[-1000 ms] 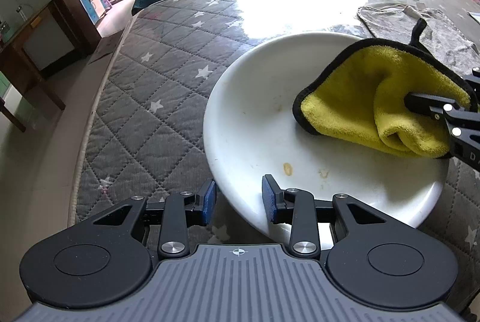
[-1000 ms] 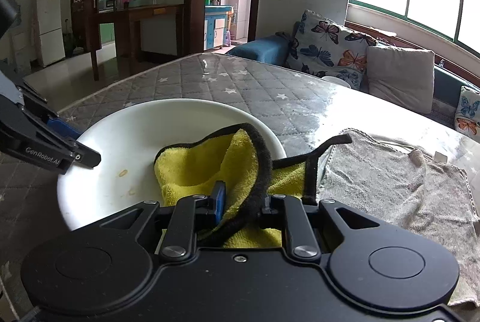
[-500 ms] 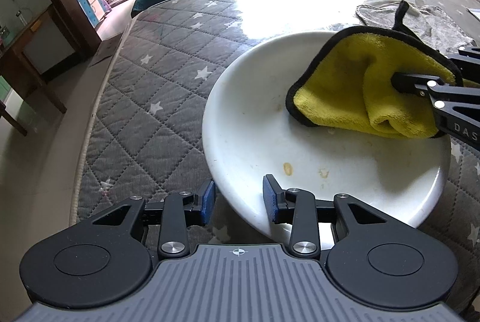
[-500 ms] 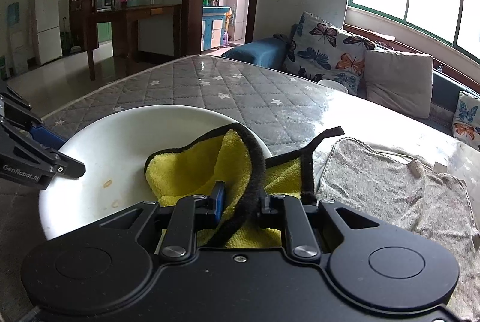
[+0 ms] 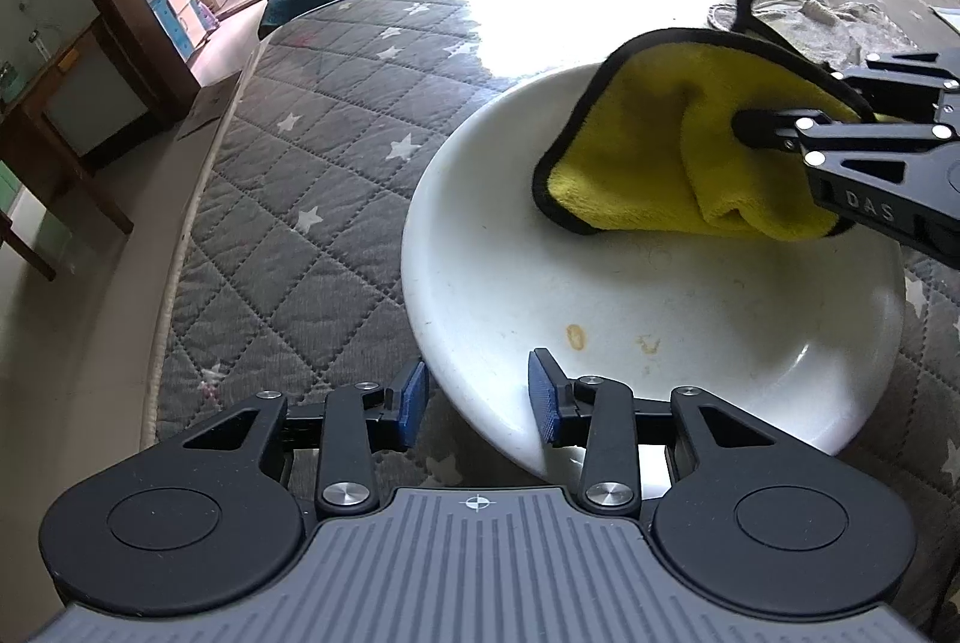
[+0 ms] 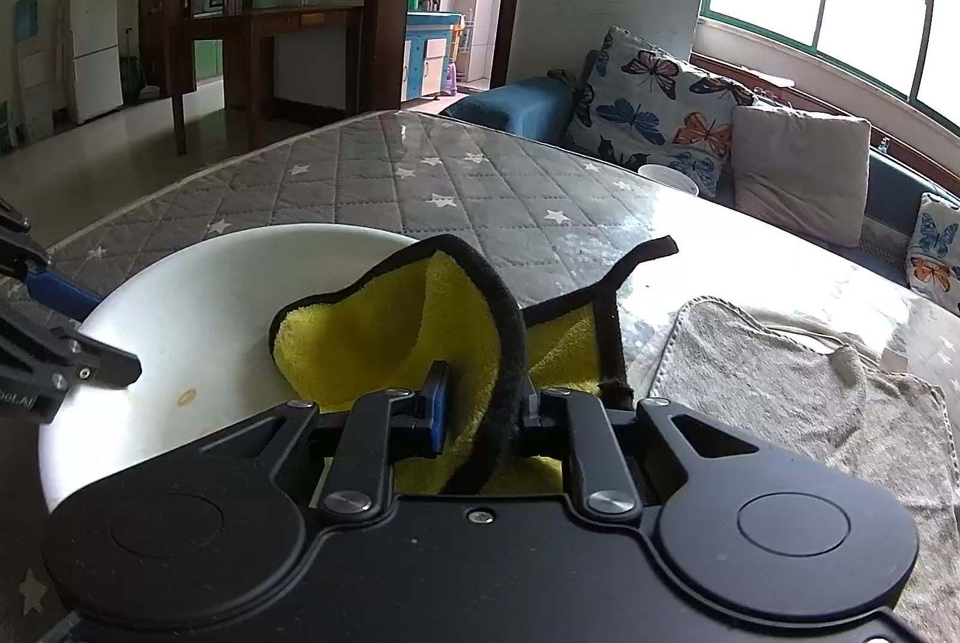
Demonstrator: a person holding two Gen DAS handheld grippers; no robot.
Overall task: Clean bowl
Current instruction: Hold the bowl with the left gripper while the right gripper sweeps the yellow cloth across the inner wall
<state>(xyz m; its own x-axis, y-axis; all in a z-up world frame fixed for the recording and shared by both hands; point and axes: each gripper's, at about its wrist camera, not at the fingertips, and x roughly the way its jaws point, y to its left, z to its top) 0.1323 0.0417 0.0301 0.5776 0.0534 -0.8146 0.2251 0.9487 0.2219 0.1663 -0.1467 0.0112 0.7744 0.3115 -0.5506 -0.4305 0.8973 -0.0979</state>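
A wide white bowl point(image 5: 492, 247) sits on the grey star-quilted table; it also shows in the right wrist view point(image 6: 198, 307). Two small orange-brown stains point(image 5: 576, 337) lie on its near inner side. My left gripper point(image 5: 477, 394) straddles the bowl's near rim, jaws apart, one blue pad inside and one outside; whether the pads touch the rim I cannot tell. My right gripper point(image 6: 483, 403) is shut on a yellow cloth with black edging point(image 6: 384, 337), pressed onto the bowl's far right inner side point(image 5: 648, 145).
A grey towel point(image 6: 780, 403) lies flat on the table to the right of the bowl. A small white cup point(image 6: 669, 176) stands at the table's far edge before a sofa with butterfly cushions point(image 6: 654, 103). The table edge drops off at left point(image 5: 174, 283).
My right gripper has slid the yellow cloth toward the bowl's far side, away from the stains. My left gripper has stayed at the rim.
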